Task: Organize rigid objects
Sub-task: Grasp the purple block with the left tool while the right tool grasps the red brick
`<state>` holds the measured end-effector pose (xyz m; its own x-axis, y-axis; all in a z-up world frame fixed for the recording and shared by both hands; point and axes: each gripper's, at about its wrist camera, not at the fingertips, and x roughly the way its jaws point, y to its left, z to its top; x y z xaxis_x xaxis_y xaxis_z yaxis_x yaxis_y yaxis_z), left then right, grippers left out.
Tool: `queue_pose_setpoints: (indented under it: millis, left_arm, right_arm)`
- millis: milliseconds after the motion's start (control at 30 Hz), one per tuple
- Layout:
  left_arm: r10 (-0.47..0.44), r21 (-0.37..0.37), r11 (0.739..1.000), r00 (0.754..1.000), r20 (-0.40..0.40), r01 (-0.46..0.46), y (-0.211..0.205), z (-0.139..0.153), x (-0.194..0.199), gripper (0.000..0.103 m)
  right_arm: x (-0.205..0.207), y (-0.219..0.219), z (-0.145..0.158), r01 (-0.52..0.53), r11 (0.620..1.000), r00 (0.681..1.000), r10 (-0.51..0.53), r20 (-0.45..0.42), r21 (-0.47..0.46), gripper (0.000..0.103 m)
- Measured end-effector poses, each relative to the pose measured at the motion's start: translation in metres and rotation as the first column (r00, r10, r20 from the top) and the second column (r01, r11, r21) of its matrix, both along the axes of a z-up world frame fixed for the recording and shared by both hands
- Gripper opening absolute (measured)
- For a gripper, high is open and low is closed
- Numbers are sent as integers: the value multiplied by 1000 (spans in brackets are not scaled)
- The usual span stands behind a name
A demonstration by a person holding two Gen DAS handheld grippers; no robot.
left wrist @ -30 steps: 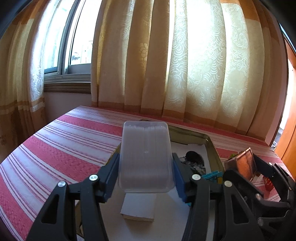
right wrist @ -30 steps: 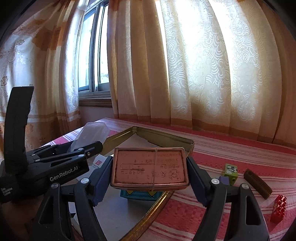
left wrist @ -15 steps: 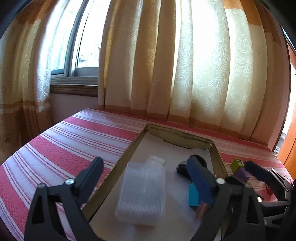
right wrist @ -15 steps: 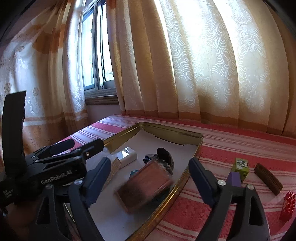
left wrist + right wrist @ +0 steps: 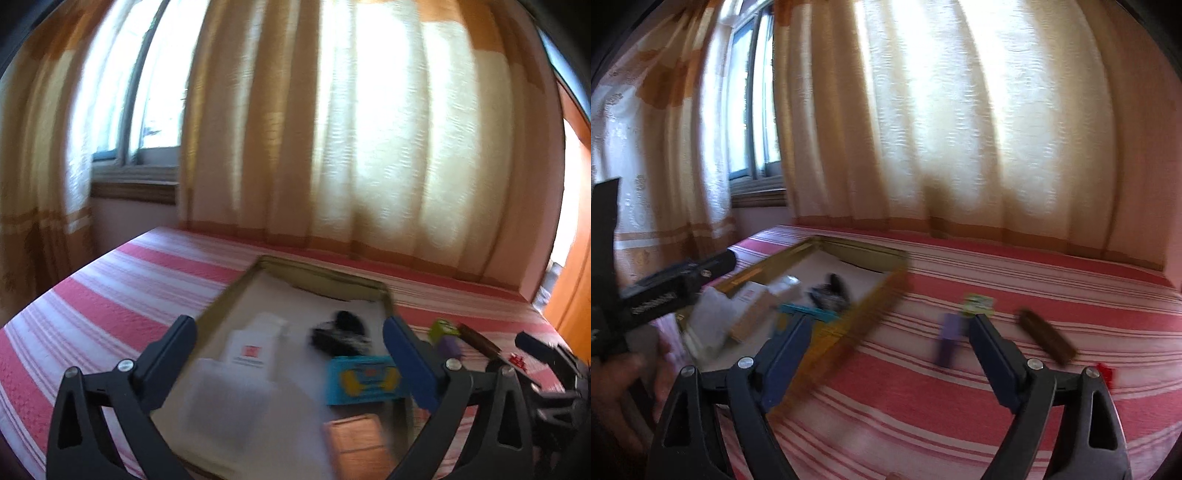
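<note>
The striped bedspread fills both views, red and white, with pale curtains behind it; both pictures are now smeared by motion, where a second ago they were sharp. On it lies the gold-rimmed tray, lined in white.

The left gripper stands spread wide and empty above the near part of the tray. A second ago it was pinching the clear plastic box; that box now lies flat inside the tray, near the left rim, just in front of a white card box.

The right gripper is also spread and empty, and now faces the open bedspread to the right of the tray. The copper tin it held a second ago rests in the tray's near right corner, just in front of a blue box. A black bundle lies further back in the tray.

Outside the tray, to its right, sit a brown comb, a purple block, a green block and a small red piece, well apart from the tray's contents.
</note>
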<state>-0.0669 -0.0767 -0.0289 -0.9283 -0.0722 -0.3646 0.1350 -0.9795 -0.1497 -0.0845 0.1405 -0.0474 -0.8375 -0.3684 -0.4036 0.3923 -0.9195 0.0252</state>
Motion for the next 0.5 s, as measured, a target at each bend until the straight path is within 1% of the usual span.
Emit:
queue_pose_setpoints:
  millis: [67,133,233,300,400,500]
  left_arm:
    - [-36,-24,999,999,2,36,20,2,-3,102]
    - [-74,-45,996,997,10,74,41,3,-7,102]
    - [-137,-64,988,990,33,139,74,3,-13,102]
    - [-183,-76,979,982,56,187,96,2,-19,102]
    - [-231,-112,964,967,105,242,127,-2,-33,102]
    - [-243,-143,953,957,160,266,154,-10,-51,102]
  right_arm:
    - [-1,24,-1,84,996,996,-84,-11,43,89]
    - [-6,44,-1,151,987,989,-151,-3,61,89]
    - [-21,86,-4,262,963,963,-265,53,60,88]
    - [-32,115,-9,342,939,933,-345,100,45,88]
    - [-44,137,-18,401,915,902,-403,156,47,88]
    - [-53,142,-28,412,908,886,-418,201,73,88]
